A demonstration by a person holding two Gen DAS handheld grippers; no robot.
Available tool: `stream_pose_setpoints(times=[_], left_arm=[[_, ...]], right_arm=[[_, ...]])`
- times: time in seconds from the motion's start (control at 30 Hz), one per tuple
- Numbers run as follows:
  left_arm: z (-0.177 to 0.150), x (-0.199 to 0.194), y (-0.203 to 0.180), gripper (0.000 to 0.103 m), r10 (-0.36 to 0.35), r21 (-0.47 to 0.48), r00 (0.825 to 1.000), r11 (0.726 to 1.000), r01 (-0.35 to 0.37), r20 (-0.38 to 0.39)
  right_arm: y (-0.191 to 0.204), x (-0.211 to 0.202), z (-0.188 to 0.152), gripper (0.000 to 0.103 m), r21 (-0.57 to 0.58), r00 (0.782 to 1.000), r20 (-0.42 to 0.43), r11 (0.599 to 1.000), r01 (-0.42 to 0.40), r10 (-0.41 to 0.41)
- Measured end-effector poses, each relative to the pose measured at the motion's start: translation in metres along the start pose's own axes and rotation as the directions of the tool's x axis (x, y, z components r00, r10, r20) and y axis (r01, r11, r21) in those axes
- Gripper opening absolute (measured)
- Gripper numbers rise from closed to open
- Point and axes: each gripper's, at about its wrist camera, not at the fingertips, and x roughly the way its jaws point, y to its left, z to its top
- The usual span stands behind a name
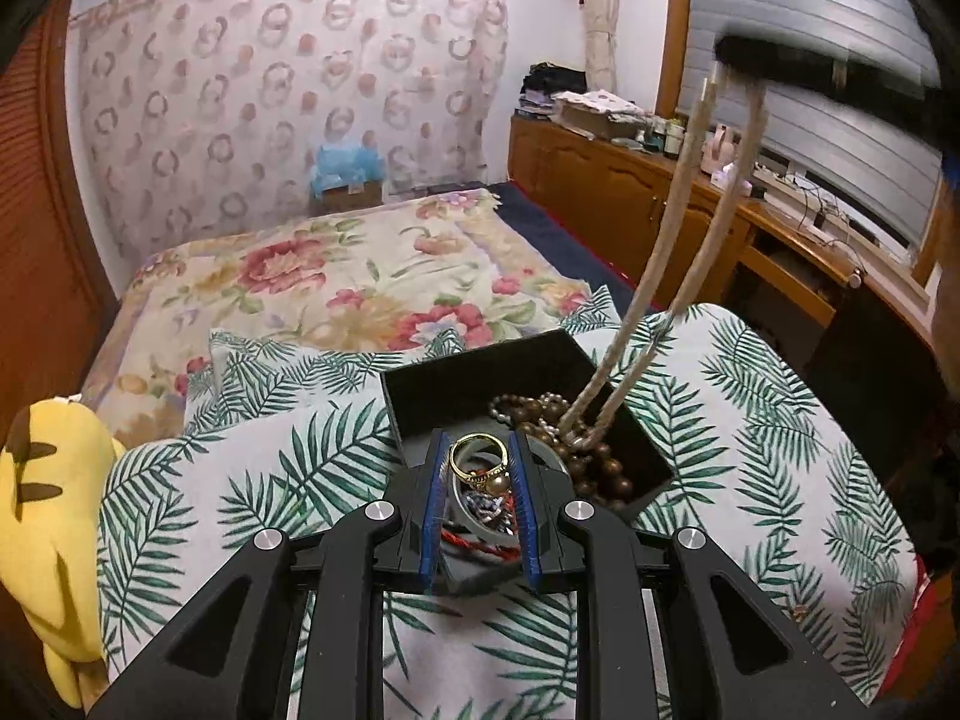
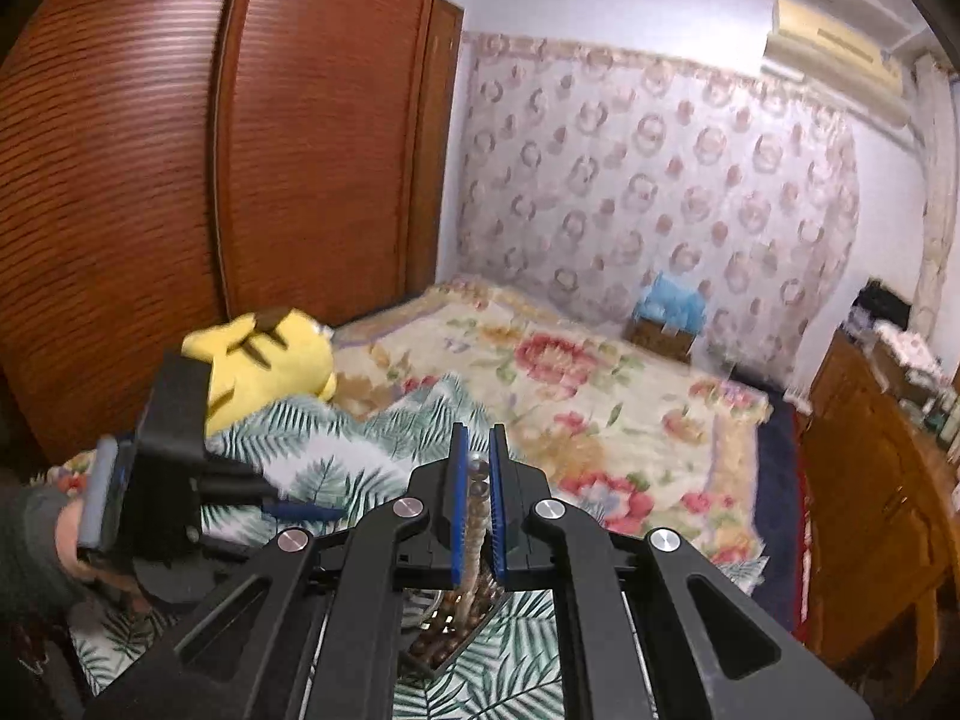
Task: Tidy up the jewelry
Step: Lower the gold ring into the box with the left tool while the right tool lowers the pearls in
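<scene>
At the upper left of my view stands a slatted wooden wardrobe [image 2: 180, 180]; a patterned curtain [image 1: 288, 108] hangs behind the floral bed [image 1: 336, 276], wooden cabinets [image 1: 630, 192] at right.

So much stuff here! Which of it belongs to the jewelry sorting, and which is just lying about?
Part of the job:
- black box
- gold ring in the left gripper
- pale bead necklace, pinched by the right gripper
- brown beads

Just lying about:
- yellow plush toy
- floral blanket
- wooden cabinet

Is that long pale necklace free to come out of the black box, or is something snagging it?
Not free yet. The pale necklace, pinched by the right gripper, still has its lower end in the black box, lying among the brown bead strands.
</scene>
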Motion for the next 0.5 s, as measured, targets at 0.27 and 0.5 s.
stream_pose_setpoints(times=[0.27,0.5], left_arm=[[0.005,0.014,0.008,0.019,0.004,-0.009,1.0,1.0,-0.004,-0.001],[0.015,0.03,0.015,0.019,0.008,-0.014,1.0,1.0,-0.008,-0.011]], right_arm=[[0.002,0.047,-0.043,0.008,0.061,0.993,-0.097,0.996,-0.059,0.065],[0.005,0.066,-0.068,0.009,0.106,0.985,-0.139,0.991,-0.087,0.101]])
